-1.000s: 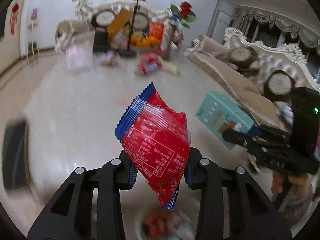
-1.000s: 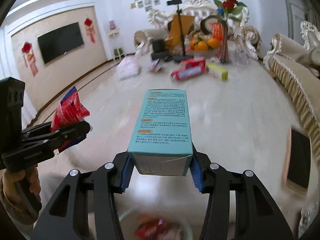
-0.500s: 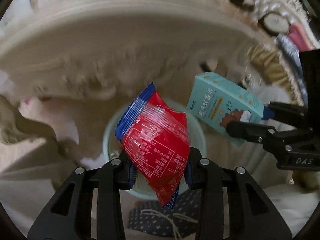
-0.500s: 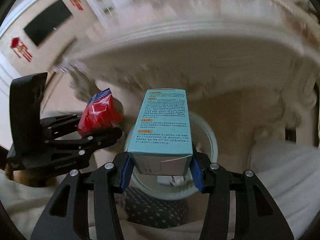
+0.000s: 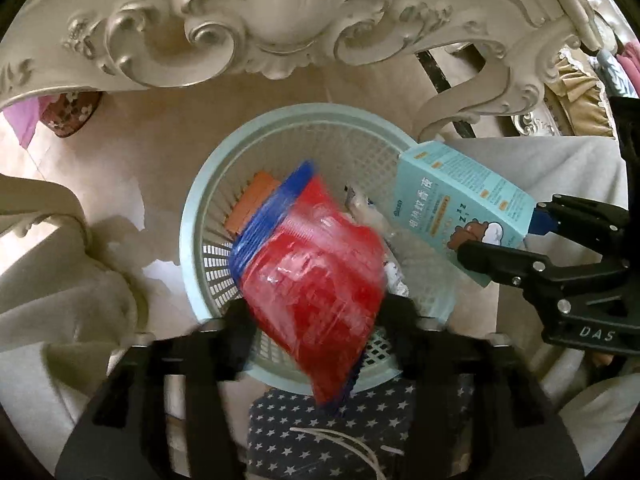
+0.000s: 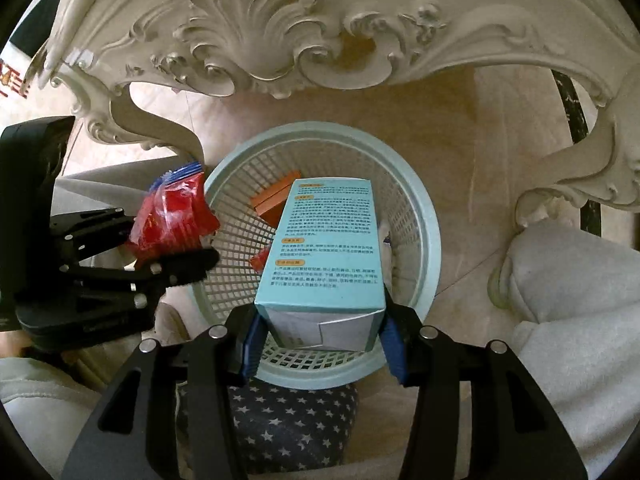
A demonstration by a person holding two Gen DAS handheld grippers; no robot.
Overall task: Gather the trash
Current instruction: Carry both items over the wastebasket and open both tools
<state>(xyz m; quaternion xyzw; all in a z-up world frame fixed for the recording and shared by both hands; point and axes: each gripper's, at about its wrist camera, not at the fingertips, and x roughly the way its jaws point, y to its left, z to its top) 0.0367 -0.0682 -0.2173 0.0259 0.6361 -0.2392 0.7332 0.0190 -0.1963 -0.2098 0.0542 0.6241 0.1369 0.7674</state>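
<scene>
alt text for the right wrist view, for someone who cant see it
The right gripper holds a light blue box over a pale green mesh basket that already holds scraps. At left, the left gripper, its fingers just opening, has a red and blue snack packet between them at the basket's rim.

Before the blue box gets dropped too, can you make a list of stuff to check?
1. Basket under the box: ok, the box hangs over its opening.
2. Right gripper gripping the box: ok, pads press both sides.
3. Left gripper let go of the red snack bag: ok, jaws have just been opening, the bag looks blurred and tilting between them.
4. Bag landed inside: not ok, not yet down.
5. Room in the basket: ok, only an orange box and some wrappers inside.
6. Carved table out of the way: ok.
</scene>
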